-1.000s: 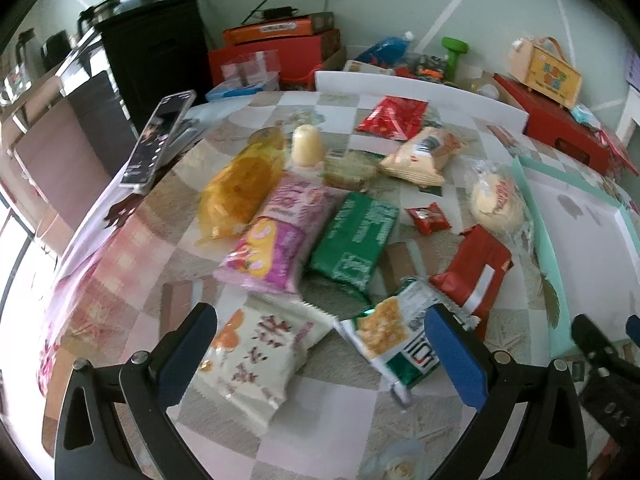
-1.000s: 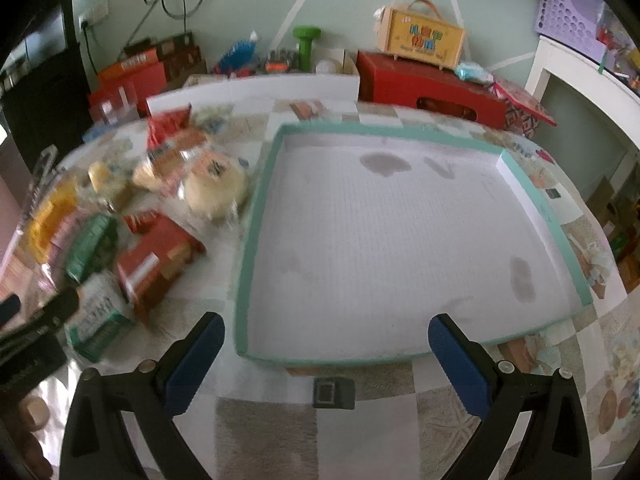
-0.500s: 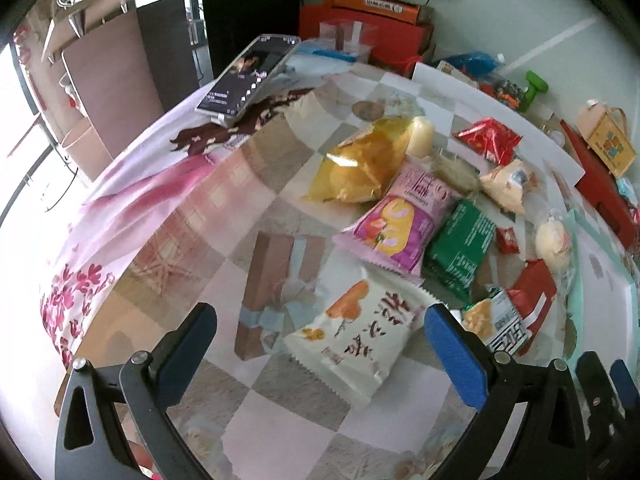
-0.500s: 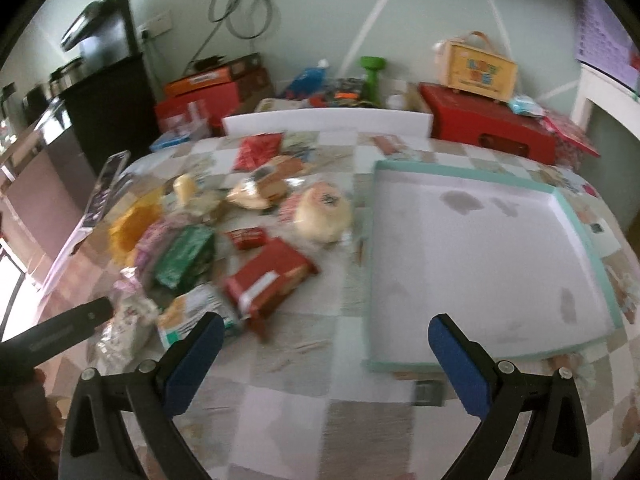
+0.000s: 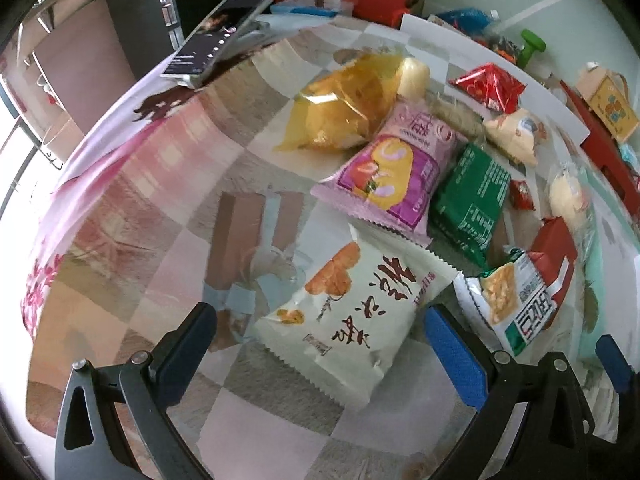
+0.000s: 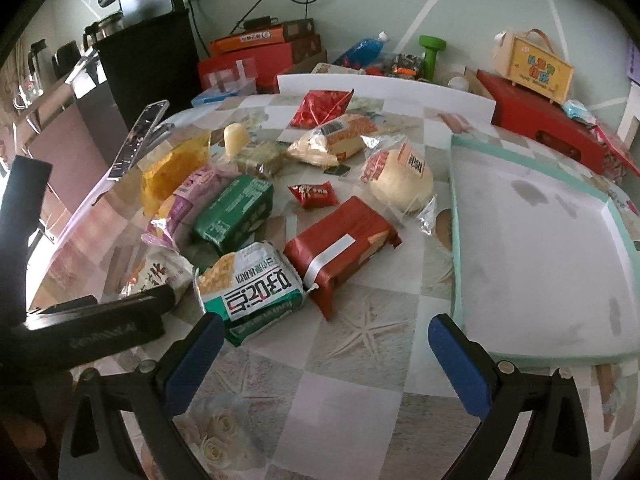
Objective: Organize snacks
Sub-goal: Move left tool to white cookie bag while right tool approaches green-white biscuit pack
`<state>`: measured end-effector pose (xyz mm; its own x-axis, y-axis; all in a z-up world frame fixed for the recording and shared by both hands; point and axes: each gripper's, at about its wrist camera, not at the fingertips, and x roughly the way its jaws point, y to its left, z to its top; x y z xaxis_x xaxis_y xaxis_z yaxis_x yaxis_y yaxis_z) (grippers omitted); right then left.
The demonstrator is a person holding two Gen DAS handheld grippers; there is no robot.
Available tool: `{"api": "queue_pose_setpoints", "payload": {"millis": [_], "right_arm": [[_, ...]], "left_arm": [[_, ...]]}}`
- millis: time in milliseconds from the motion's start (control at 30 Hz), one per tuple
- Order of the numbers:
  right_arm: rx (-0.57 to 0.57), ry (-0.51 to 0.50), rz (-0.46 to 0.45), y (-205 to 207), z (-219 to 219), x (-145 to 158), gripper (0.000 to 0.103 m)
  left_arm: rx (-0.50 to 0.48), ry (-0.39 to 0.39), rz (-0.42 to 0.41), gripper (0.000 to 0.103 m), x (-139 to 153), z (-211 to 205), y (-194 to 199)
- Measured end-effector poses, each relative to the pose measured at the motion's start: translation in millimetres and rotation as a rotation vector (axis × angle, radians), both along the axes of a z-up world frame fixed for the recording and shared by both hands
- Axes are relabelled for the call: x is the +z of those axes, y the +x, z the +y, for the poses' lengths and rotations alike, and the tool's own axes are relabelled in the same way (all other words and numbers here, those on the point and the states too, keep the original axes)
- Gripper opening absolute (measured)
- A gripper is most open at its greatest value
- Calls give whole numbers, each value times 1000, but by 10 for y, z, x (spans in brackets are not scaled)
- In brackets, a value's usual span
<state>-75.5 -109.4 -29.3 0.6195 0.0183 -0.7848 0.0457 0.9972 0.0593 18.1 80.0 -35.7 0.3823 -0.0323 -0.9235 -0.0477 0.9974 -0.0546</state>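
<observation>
left hand-held gripper [image 5: 320, 344]: spread over white snack bag [image 5: 352, 312] | right hand-held gripper [image 6: 326, 354]: spread above bare table [image 6: 360, 360] | tray [image 6: 456, 240]: empty, right table edge

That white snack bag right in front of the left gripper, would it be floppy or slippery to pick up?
Probably floppy: the white snack bag looks like a thin, puffy film pouch, so it would likely sag and crinkle when pinched. Its glossy surface suggests it may slide on the table if pushed. It seems light for its size, lying between the open left gripper fingers.
</observation>
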Motion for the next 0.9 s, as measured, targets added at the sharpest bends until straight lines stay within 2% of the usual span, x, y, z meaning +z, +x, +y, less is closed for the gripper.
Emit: {"api": "queue_pose_setpoints", "payload": {"millis": [133, 333, 467, 533, 900], "right_arm": [[-8, 10, 21, 52, -20, -73, 103], [0, 22, 21, 82, -30, -107, 103], [15, 18, 17, 82, 6, -108, 103], [24, 15, 10, 83, 31, -102, 103], [127, 6, -102, 84, 241, 22, 103]], "left_arm": [[-3, 36, -3, 103, -70, -34, 49], [0, 31, -20, 102, -71, -81, 94], [6, 23, -24, 90, -30, -26, 93], [4, 24, -24, 87, -21, 10, 92], [44, -8, -29, 84, 40, 233, 35]]}}
